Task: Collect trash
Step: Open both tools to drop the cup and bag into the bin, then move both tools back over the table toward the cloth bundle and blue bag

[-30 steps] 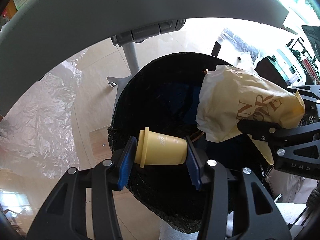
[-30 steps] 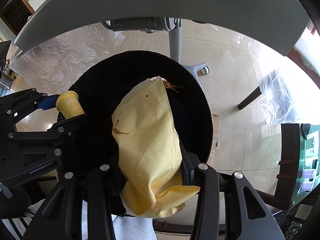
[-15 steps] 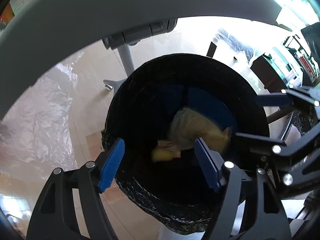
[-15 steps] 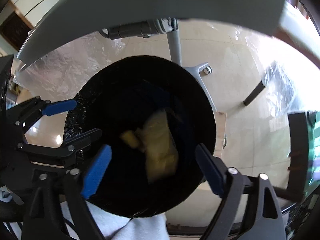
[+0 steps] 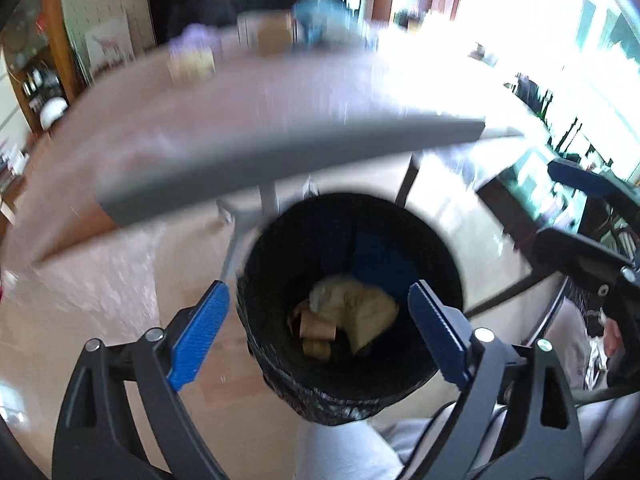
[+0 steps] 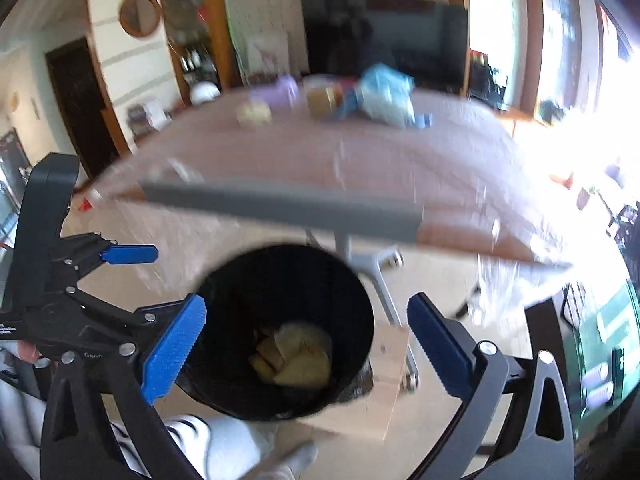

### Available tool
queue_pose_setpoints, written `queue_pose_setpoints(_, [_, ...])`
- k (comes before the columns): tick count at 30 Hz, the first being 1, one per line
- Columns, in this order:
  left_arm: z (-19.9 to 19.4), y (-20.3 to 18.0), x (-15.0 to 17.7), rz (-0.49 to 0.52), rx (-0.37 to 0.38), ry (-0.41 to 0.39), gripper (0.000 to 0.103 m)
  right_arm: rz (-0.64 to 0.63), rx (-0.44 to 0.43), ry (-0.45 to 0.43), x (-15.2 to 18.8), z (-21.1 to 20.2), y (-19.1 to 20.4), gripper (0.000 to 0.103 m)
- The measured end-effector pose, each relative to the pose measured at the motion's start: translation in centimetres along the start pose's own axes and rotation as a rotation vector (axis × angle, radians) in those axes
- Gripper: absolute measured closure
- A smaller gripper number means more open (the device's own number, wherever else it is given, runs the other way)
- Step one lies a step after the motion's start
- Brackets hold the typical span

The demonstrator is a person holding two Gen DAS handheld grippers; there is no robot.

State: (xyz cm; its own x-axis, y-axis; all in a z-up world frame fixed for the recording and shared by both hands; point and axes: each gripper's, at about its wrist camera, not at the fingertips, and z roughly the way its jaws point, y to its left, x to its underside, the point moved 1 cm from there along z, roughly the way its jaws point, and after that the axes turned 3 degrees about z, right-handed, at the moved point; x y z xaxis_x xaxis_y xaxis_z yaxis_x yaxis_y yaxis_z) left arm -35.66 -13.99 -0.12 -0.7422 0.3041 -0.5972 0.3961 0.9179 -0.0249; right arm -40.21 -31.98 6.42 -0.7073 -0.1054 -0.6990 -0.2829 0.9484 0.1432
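Now two grippers, both empty: left gripper [image 5: 316, 316] and right gripper [image 6: 306, 328] have just been opening, fingers [image 5: 198, 334] spread wide with nothing between them. One black-lined trash bin [image 5: 448, 264] sits on the floor below the counter's [image 6: 360, 160] near edge, holding one yellow paper bag [image 5: 360, 308] and about two tan cups [image 5: 316, 328], blurred, count unsure. Right wrist view shows four items at the counter's far edge: blue bag [image 6: 384, 96], tan cup, purple thing, pale lump. Left wrist view smears them. A trouser leg [image 5: 340, 448] is cut off at the bottom.
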Motion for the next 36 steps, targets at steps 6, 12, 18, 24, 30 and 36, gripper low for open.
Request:
queue_pose_setpoints(6, [-5.3,1.0,-5.0,-0.041,-0.024,-0.208,0.002,0.111,-0.036,-0.074,-6.3,-1.5,-1.2,0.004])
queue_pose_setpoints(12, [-4.3,4.7,-9.8,-0.094,-0.096,-0.231,0.002,0.193,0.043,-0.125,-12.7,0.1,-4.0,0.004])
queue_pose_setpoints(18, [-0.8,9.4,-12.7,-0.146,-0.123,-0.170,0.002,0.193,0.104,-0.089,-17.8,4.5,-5.6,0.004])
queue_pose_setpoints(24, [3.3,12.1,-15.6,-0.098,-0.138,-0.117,0.002,0.191,0.156,-0.014,-22.2,11.0,-6.6,0.004])
queue_pose_setpoints(30, [6.4,13.6,-17.3,-0.073,-0.114,-0.073,0.002,0.230,0.189,0.047,-24.6,16.7,-7.8,0.004])
queue_pose_setpoints(36, [9.1,14.5,-18.3,-0.062,-0.097,-0.032,0.002,0.293,0.217,0.105,-25.3,20.4,-9.5,0.005])
